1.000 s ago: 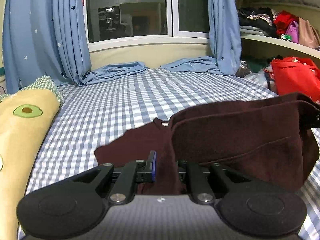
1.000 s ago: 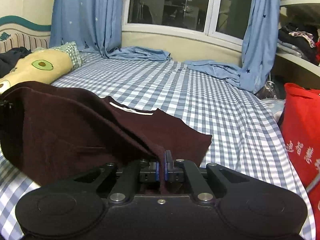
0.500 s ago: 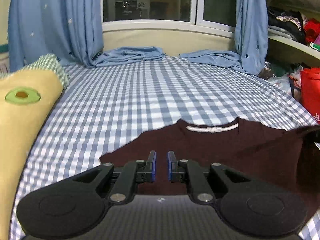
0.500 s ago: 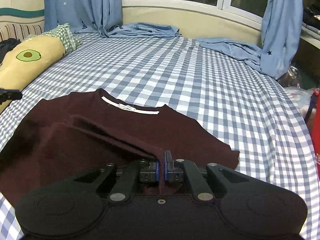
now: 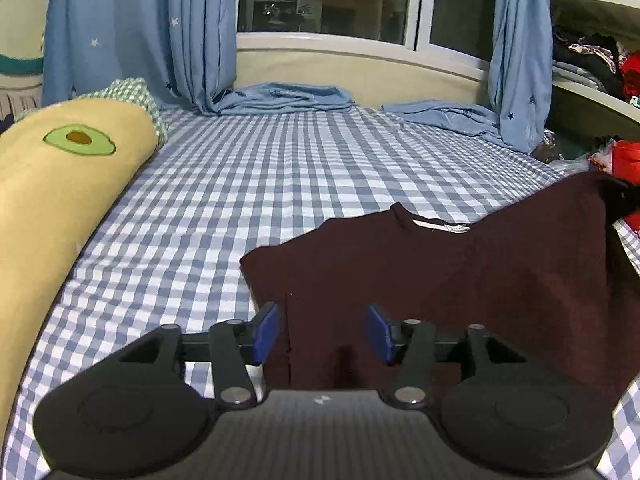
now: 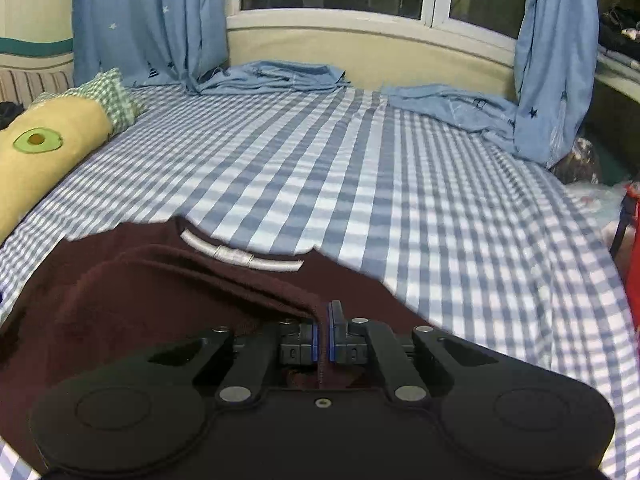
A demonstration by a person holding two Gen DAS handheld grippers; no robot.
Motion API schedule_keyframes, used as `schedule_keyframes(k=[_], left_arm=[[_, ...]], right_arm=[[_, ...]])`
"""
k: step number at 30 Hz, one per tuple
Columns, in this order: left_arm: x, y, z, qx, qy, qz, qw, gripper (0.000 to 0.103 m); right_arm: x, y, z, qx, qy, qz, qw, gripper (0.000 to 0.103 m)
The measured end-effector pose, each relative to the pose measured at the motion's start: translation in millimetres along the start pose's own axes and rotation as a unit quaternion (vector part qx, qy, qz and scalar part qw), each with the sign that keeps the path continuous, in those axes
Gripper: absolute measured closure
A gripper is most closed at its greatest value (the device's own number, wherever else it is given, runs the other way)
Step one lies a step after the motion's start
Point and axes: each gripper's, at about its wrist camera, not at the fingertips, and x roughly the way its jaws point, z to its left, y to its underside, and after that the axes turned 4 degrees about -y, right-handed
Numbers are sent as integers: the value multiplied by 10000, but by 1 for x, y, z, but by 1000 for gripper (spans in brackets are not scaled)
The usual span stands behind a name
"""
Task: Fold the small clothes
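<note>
My left hand-held gripper [image 5: 322, 334] gapes empty; the right hand-held gripper [image 6: 323, 334] pinches the maroon T-shirt [image 6: 168, 292], whose unsupported fold may sag crooked.

The shirt [image 5: 460, 272] lies on the bed [image 5: 280, 184]; the pillow [image 5: 52, 200] lies left of the shirt (curtains [image 5: 132, 28] hang behind it).

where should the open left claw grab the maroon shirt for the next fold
Probably the shirt's near-left side edge, which runs straight up between the left claw's open pads. Come in low from the near side and pinch that edge; the right claw already grips the opposite folded edge.
</note>
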Motion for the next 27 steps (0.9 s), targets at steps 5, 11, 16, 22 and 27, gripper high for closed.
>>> schedule_keyframes(k=[5, 11, 16, 22, 27], left_arm=[[15, -4, 0, -7, 386, -71, 9992, 34], [61, -20, 8, -381, 780, 125, 9961, 34], [110, -50, 13, -696, 968, 245, 9926, 29], [177, -64, 22, -1264, 895, 791, 9848, 29], [209, -65, 23, -1425, 1088, 1202, 9764, 68]], right_arm=[[20, -19, -22, 234, 290, 43, 9993, 100], [48, 8, -33, 181, 267, 464, 9984, 100], [43, 22, -28, 69, 240, 294, 9993, 100], [38, 22, -25, 10, 180, 219, 9996, 100], [38, 23, -30, 63, 134, 226, 9996, 100]])
